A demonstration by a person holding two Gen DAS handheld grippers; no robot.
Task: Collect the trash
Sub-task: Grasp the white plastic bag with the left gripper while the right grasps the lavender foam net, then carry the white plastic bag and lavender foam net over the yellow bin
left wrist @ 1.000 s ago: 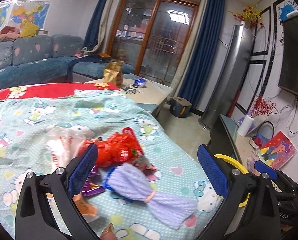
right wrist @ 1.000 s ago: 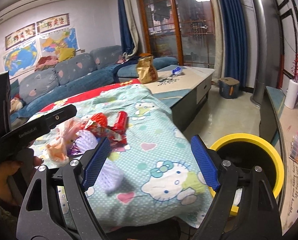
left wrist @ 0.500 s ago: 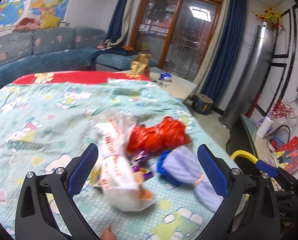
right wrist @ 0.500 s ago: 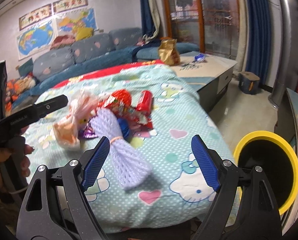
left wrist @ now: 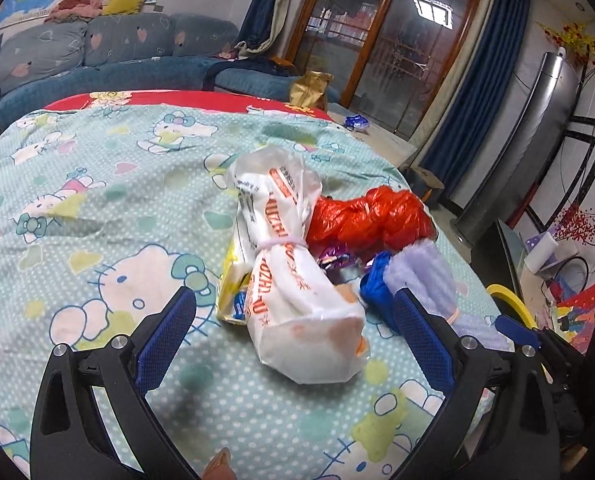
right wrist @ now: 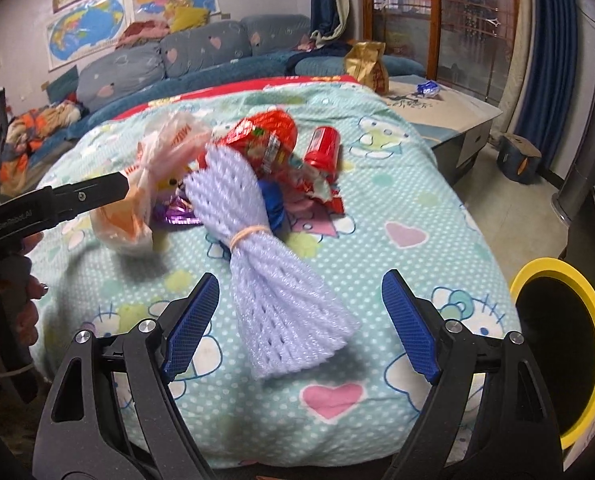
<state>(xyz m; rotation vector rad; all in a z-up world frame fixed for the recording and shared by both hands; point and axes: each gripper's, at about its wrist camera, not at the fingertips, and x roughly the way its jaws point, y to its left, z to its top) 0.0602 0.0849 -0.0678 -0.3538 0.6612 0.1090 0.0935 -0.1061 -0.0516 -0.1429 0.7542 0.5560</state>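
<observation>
Left claw (left wrist: 293, 332): jaws wide apart, empty, hovering over the near end of the white bag.
White bag (left wrist: 293, 280): tied at the middle with a band, lying on the bed cover (left wrist: 97, 208) at the left of the trash pile.
Red bag (left wrist: 371, 220): crumpled, just right of the white bag, touching it.
Foam net (right wrist: 273, 264): pale purple, banded at the waist, lying on the cover right of the white bag.
Right claw (right wrist: 297, 324): jaws wide apart, holding nothing, either side of the net's flared end, not touching it.
Red can (right wrist: 323, 152): behind the pile.
Bin (right wrist: 557, 344): yellow rim, beside the bed at far right.
</observation>
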